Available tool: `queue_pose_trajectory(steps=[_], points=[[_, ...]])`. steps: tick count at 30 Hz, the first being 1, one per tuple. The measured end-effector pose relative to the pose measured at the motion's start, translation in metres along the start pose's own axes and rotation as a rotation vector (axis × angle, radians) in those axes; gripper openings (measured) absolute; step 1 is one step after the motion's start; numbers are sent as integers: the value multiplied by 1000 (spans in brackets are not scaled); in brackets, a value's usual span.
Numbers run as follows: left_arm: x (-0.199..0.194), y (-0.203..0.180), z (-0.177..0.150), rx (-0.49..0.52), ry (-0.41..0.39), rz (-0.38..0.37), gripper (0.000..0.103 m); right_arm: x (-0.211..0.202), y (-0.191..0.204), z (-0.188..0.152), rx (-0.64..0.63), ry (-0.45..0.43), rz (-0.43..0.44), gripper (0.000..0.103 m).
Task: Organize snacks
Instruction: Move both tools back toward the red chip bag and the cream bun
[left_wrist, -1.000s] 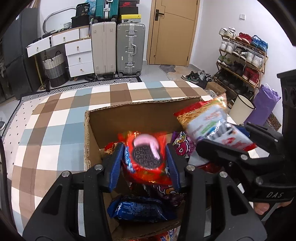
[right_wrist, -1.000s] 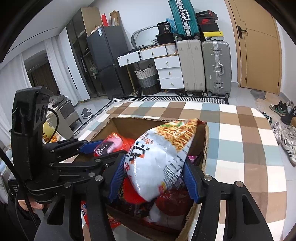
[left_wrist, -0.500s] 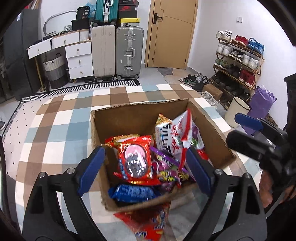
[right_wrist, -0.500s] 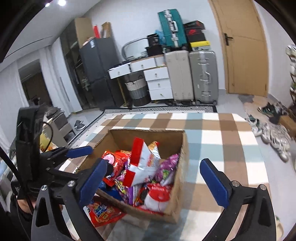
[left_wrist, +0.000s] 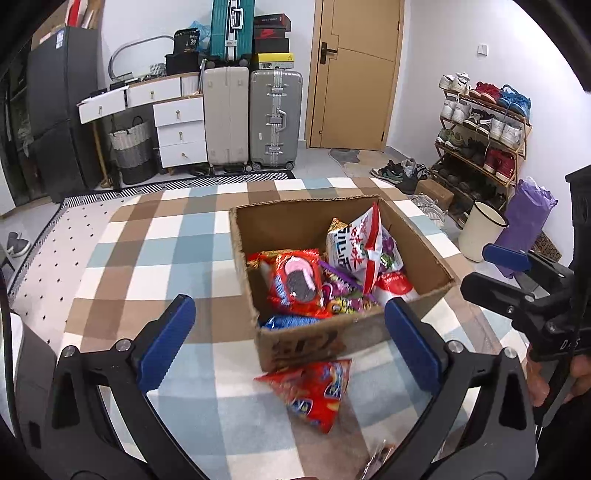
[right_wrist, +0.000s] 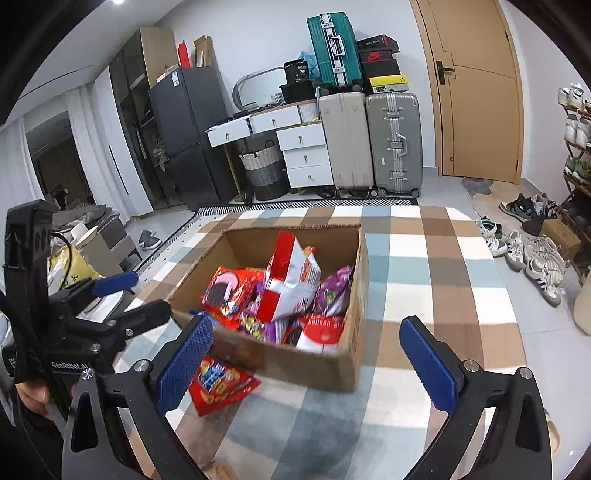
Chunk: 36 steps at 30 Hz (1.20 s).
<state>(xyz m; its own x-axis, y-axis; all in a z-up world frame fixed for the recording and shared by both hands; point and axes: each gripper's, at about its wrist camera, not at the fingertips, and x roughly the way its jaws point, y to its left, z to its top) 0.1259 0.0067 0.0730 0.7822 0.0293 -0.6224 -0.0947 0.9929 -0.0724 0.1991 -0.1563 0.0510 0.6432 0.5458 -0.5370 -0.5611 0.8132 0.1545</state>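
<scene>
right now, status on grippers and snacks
Left gripper open, empty; jaws just opened. Right gripper open, empty. Cardboard box full of snacks. Red packet on rug outside box.

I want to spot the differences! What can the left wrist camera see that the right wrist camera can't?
Only the left wrist view shows the purple bag beside the cream bucket, and the whole wooden shoe rack.

Only the right wrist view shows the yellow bag at the left and the white curtains.

Both show the brown cardboard box of snacks, the red snack packet on the checked cloth, and the suitcases.
</scene>
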Motion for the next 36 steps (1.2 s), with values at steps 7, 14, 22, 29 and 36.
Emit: queue_pose_trajectory(steps=[7,14,22,29,36], points=[[-28,4,-21,3,8,23,102,-21,11,-23,12,14,-35,103],[-48,11,-46,-1,29,28,102,-40,17,-47,21,38,-38,103],[-47,17,-72,-14,84,47,102,-35,21,-78,7,131,-32,103],[-31,21,-95,-16,148,46,102,-22,20,-101,17,206,-5,103],[-15,23,-110,-22,203,39,102,-3,35,-126,-49,330,54,103]])
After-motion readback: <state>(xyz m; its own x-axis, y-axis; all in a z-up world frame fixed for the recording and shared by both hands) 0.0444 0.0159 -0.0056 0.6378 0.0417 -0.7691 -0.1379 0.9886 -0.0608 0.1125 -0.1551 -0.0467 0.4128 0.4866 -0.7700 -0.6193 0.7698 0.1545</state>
